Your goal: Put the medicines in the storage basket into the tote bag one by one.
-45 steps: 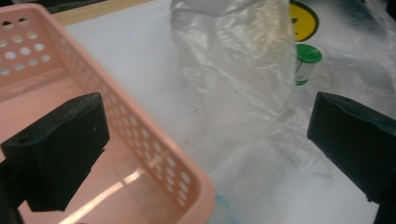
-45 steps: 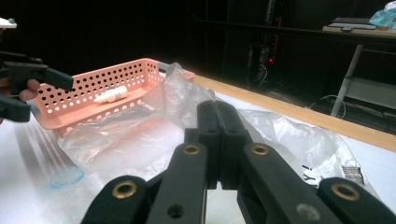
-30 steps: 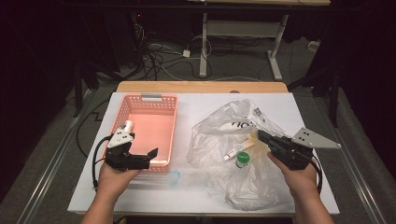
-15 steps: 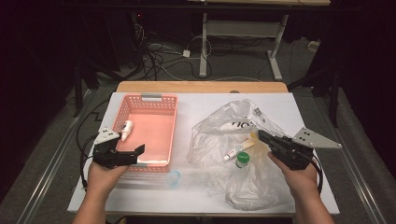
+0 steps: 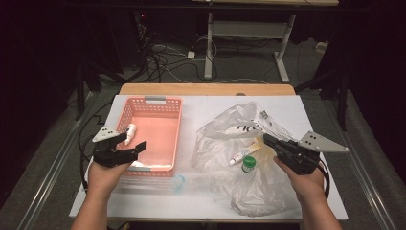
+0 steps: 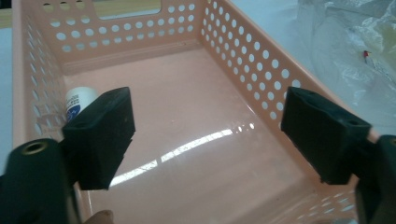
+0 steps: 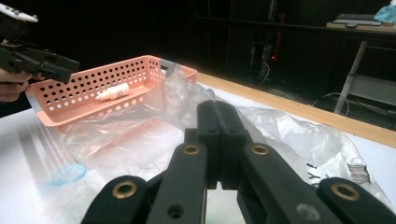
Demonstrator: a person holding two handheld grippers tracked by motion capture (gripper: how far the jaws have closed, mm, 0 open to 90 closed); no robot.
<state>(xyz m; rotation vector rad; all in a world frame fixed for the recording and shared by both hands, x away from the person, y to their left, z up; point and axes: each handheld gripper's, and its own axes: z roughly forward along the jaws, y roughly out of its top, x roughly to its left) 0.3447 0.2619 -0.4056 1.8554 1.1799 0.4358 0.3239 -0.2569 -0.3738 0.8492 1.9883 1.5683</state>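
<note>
White table (image 5: 143, 199) in a dark room: the left gripper (image 5: 128, 145), jaws apart and just closing on nothing, hung over the basket (image 5: 163, 101) holding a bottle (image 5: 130, 130); the right gripper (image 5: 266, 139), jaws closed, lay at the bag (image 5: 230, 124).

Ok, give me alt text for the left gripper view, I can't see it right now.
The left gripper hovers with jaws apart and nothing between them over a pink perforated basket. A small white bottle lies at the basket's left wall, partly behind one jaw. A crumpled clear plastic bag lies outside, upper right.
</note>
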